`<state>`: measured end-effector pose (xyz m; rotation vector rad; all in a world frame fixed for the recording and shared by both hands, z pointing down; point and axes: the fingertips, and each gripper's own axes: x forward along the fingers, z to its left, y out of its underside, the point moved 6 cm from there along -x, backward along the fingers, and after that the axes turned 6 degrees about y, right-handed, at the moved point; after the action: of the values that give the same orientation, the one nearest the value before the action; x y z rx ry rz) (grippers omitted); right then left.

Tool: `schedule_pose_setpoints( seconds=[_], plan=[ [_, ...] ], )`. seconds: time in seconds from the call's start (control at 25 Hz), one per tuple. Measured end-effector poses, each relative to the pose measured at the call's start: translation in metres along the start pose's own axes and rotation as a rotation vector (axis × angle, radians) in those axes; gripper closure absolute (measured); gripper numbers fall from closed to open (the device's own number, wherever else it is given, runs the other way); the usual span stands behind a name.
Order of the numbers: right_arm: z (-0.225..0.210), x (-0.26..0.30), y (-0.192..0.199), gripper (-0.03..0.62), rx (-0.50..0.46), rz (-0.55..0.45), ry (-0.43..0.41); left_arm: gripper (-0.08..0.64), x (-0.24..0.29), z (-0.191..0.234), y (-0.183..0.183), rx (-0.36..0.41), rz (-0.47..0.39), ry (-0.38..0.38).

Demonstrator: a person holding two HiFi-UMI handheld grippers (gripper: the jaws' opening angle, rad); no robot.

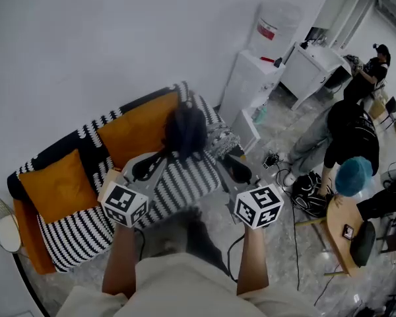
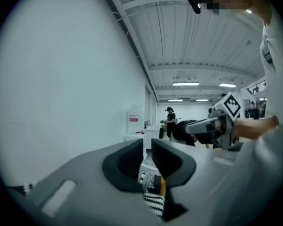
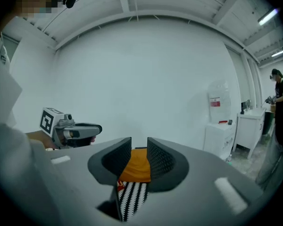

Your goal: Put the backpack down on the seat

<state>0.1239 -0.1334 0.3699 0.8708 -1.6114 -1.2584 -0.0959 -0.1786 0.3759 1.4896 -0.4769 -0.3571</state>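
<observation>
On the seat of the striped sofa (image 1: 72, 233), the dark backpack (image 1: 185, 129) rests straight ahead, between the two tongs, both empty — left tongs (image 1: 148, 166) narrowly parted and nearer, right tongs (image 1: 235, 170) spread wider.

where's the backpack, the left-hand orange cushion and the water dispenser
backpack (image 1: 185, 129): head view, middle of its dark body
left-hand orange cushion (image 1: 58, 187): head view, centre of its orange face
water dispenser (image 1: 249, 81): head view, front of its white cabinet
</observation>
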Motion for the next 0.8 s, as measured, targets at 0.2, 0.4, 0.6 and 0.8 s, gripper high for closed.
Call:
schedule_pose_setpoints(
  seconds=[0.2,0.4,0.6,0.8],
  plan=[
    [0.018,-0.022,-0.008,0.525,-0.019,-0.024,0.021,0.509,-0.019,-0.018,-0.012,0.034,-0.005,0.010],
    [0.032,-0.031,-0.017,0.566,-0.038,-0.037,0.022,0.540,-0.031,-0.025,-0.025,0.055,-0.024,0.008],
    [0.042,-0.032,-0.023,0.583,-0.072,-0.043,0.012,0.557,-0.033,-0.033,-0.033,0.095,-0.038,0.026],
    [0.048,-0.035,-0.026,0.586,-0.047,-0.055,0.002,0.557,-0.033,-0.036,-0.035,0.099,-0.030,0.025]
  ],
)
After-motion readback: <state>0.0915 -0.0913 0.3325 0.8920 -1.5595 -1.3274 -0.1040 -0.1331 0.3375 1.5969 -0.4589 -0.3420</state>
